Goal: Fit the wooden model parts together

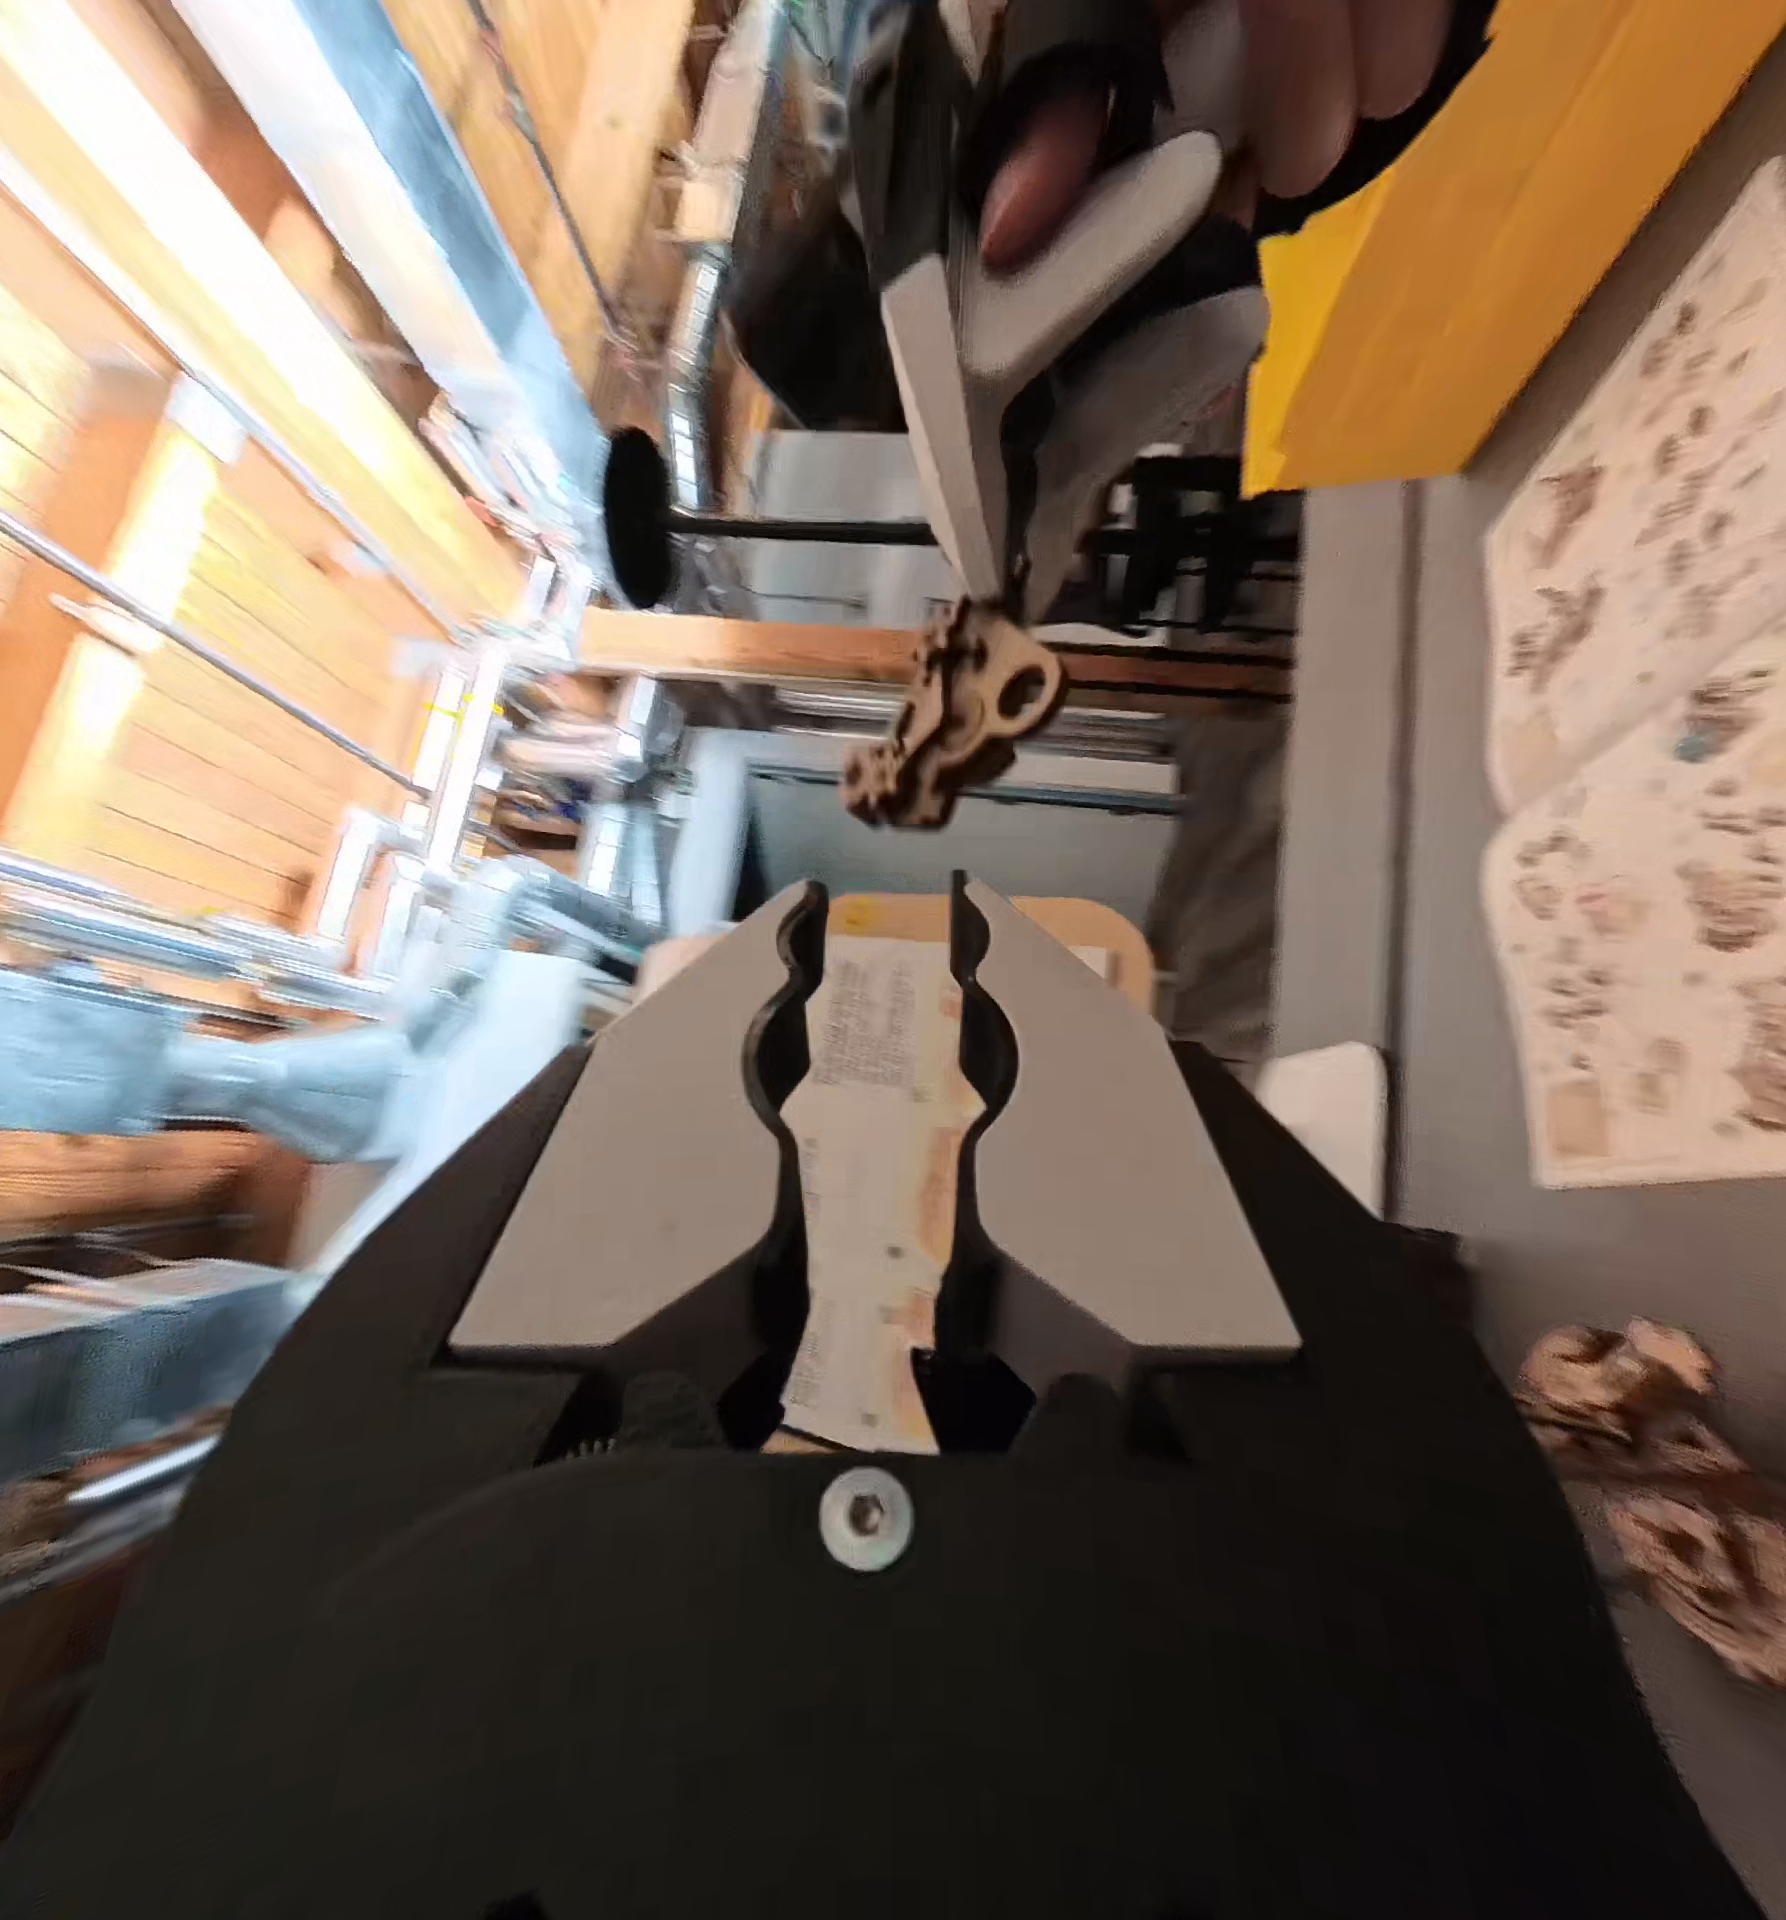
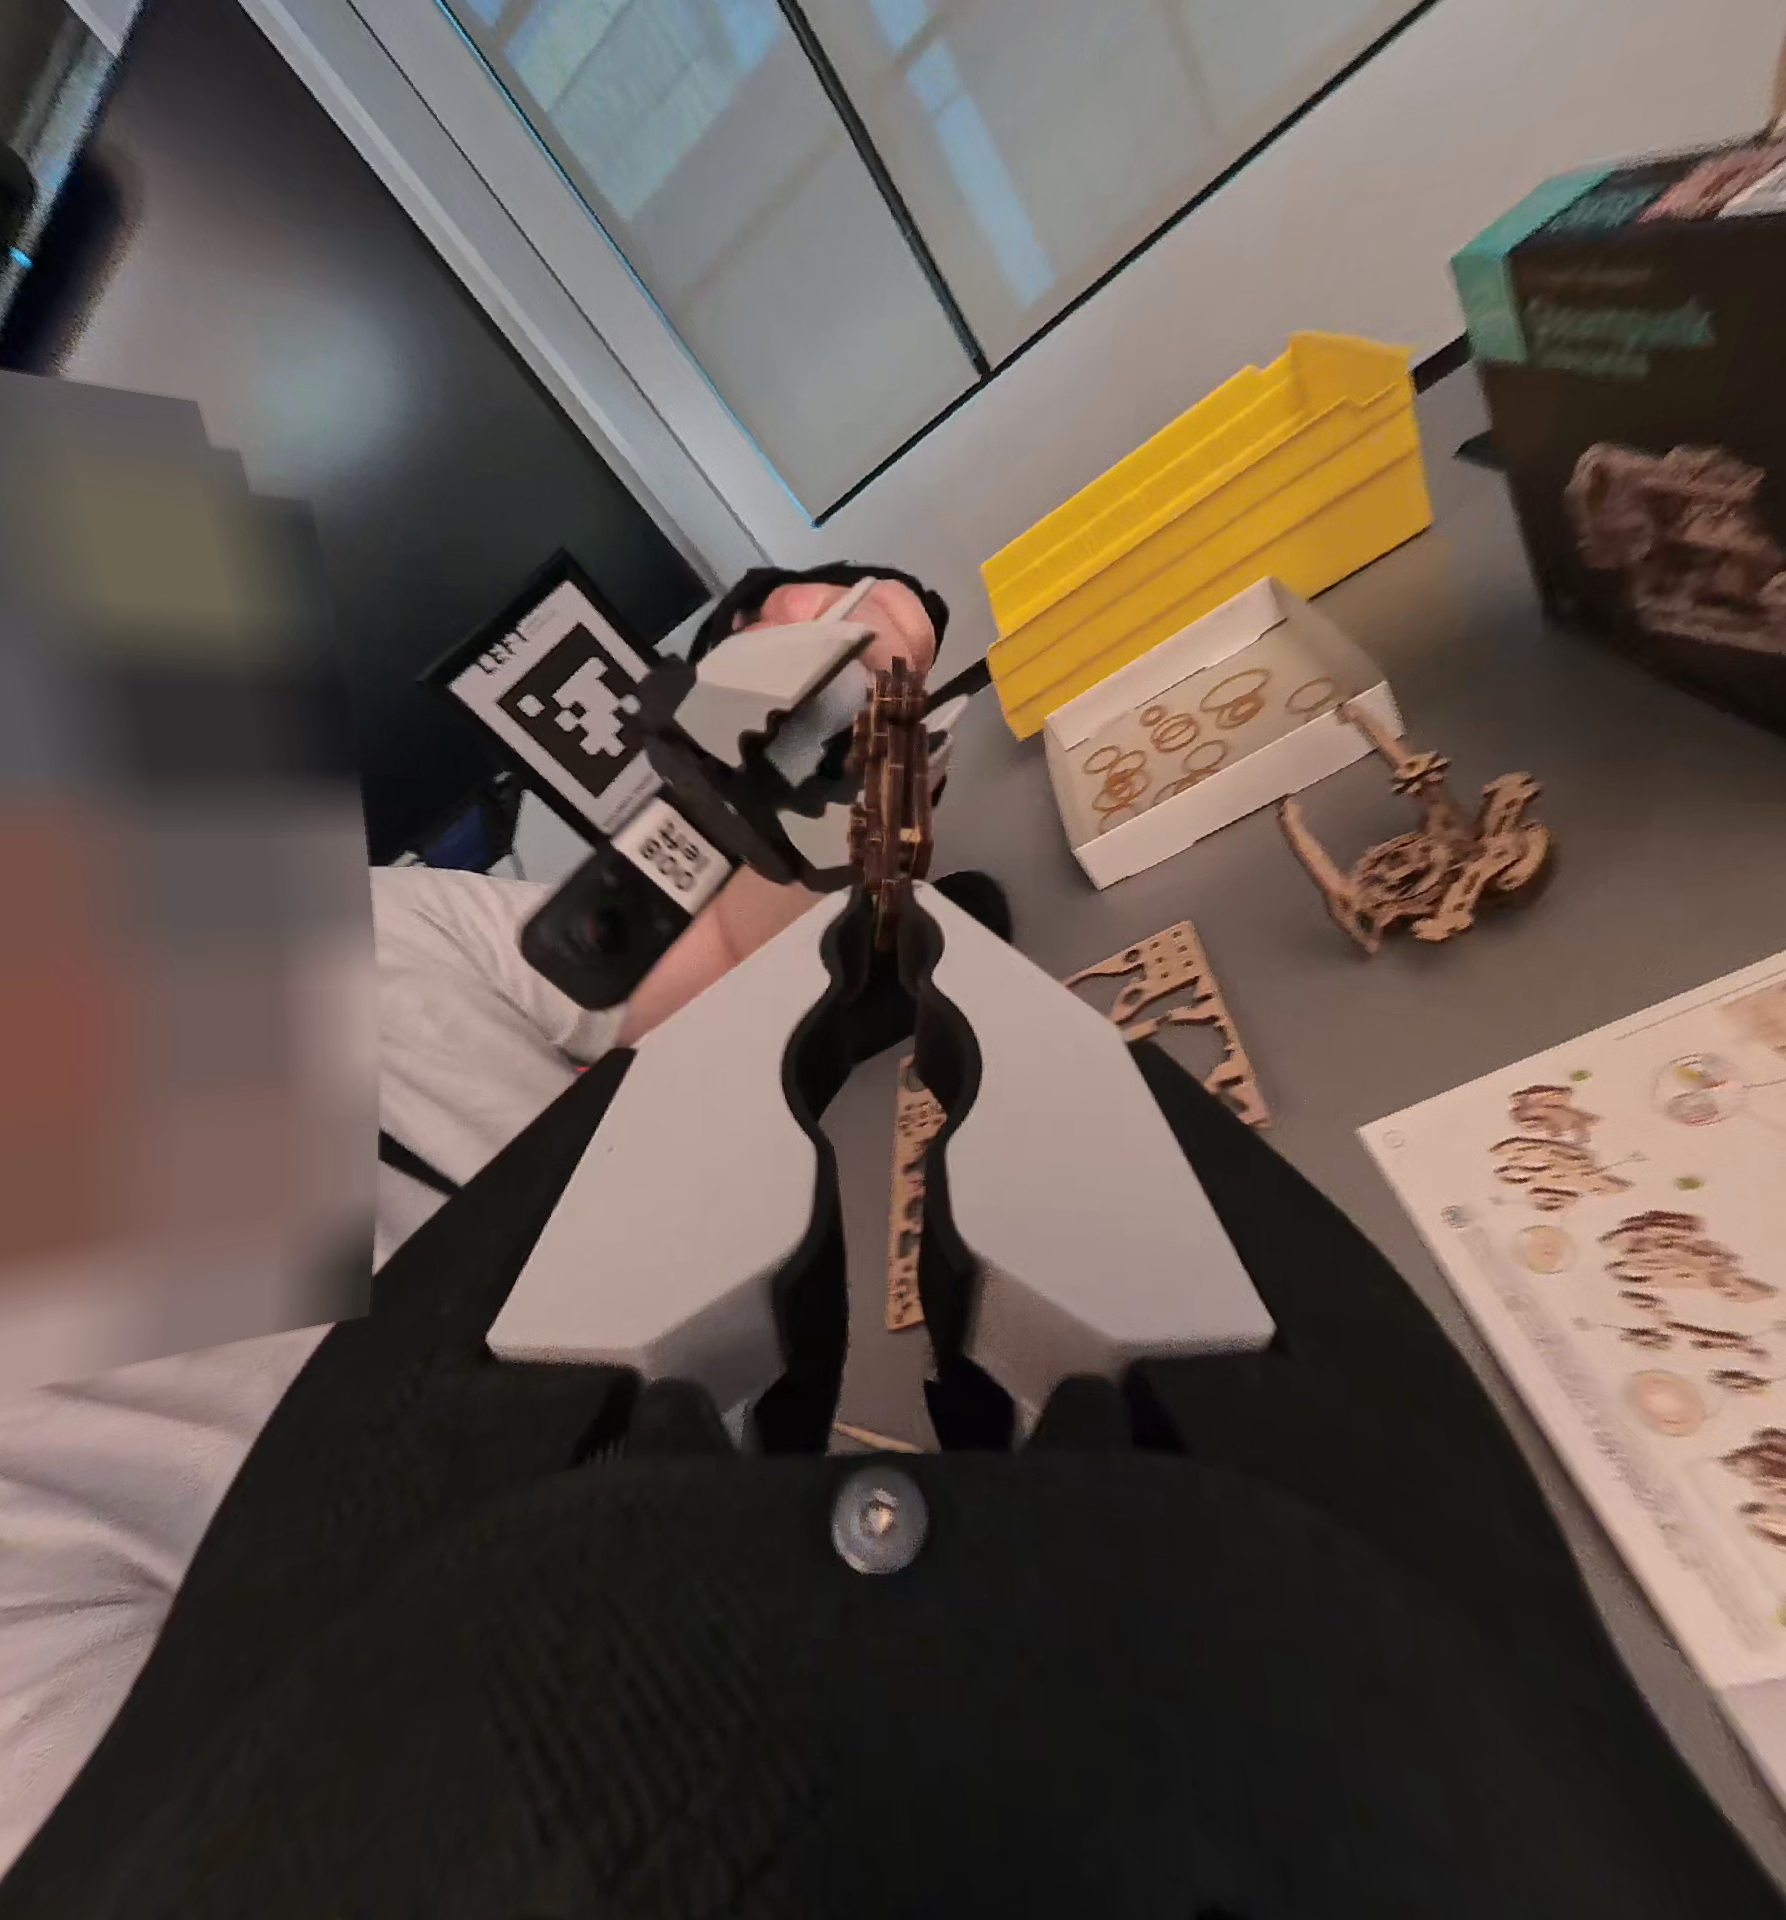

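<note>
The right hand-held gripper [image 2: 884,909] pinches the wooden sub-assembly [image 2: 889,800] at its tips, the left hand-held gripper [image 1: 887,896] parted, empty, just beside it.

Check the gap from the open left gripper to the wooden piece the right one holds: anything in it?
Nothing. In the left wrist view the left gripper has only air before the wooden piece pinched by the right gripper.

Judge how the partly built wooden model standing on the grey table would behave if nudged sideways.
The partly built wooden model would probably slide easily: thin, cut-out plywood looks light. Its tall slim arm suggests it may tip. The slotted, lacy parts look fragile, so joints might pop apart.
</note>
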Demonstrator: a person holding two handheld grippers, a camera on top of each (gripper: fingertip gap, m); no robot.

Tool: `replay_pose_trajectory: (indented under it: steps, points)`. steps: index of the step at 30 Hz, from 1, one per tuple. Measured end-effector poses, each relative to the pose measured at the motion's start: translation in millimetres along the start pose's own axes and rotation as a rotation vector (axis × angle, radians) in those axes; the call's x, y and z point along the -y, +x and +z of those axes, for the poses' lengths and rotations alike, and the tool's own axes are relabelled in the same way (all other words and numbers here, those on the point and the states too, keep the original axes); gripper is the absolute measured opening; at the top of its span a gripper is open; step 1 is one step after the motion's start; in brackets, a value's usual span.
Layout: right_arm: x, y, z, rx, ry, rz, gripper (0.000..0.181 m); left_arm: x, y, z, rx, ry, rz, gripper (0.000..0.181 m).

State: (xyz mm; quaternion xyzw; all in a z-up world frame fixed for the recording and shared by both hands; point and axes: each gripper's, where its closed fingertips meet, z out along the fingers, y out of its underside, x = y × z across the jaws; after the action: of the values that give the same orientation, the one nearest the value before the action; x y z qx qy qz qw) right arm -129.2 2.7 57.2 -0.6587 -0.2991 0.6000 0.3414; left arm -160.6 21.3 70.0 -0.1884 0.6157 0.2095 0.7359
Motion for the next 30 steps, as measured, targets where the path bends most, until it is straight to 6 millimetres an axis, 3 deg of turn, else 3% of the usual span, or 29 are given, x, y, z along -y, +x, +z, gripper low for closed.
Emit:
replay_pose_trajectory:
  steps: [1,4,7,9,14,18,22,28,30]
  points:
    - [2,2,-2,-0.015,0.011,-0.035,0.003,-7,2,-1,-0.04,-0.014,-0.049,0.019]
    - [8,5,-11,-0.034,0.049,-0.087,0.003,-27,6,-3,-0.145,-0.043,-0.282,0.003]
    - [4,12,-18,-0.068,0.036,-0.121,0.003,-30,11,-1,-0.303,-0.064,-0.693,0.02]
    - [-5,28,-24,-0.136,-0.008,-0.141,0.003,-26,9,0,-0.368,-0.058,-0.915,0.029]
    - [-40,71,-45,-0.265,-0.143,-0.229,0.003,-20,22,0,-0.558,-0.068,-1.236,0.057]
    - [-37,87,-58,-0.301,-0.085,-0.21,0.003,-8,20,3,-0.654,0.017,-1.497,0.051]
    - [-36,89,-70,-0.342,-0.078,-0.27,0.003,-10,30,9,-0.693,0.017,-1.603,0.046]
    - [-41,79,-78,-0.31,-0.111,-0.297,0.003,-19,59,13,-0.708,-0.141,-1.497,0.025]
    - [-47,83,-79,-0.323,-0.157,-0.296,0.003,-19,63,13,-0.71,-0.163,-1.466,0.008]
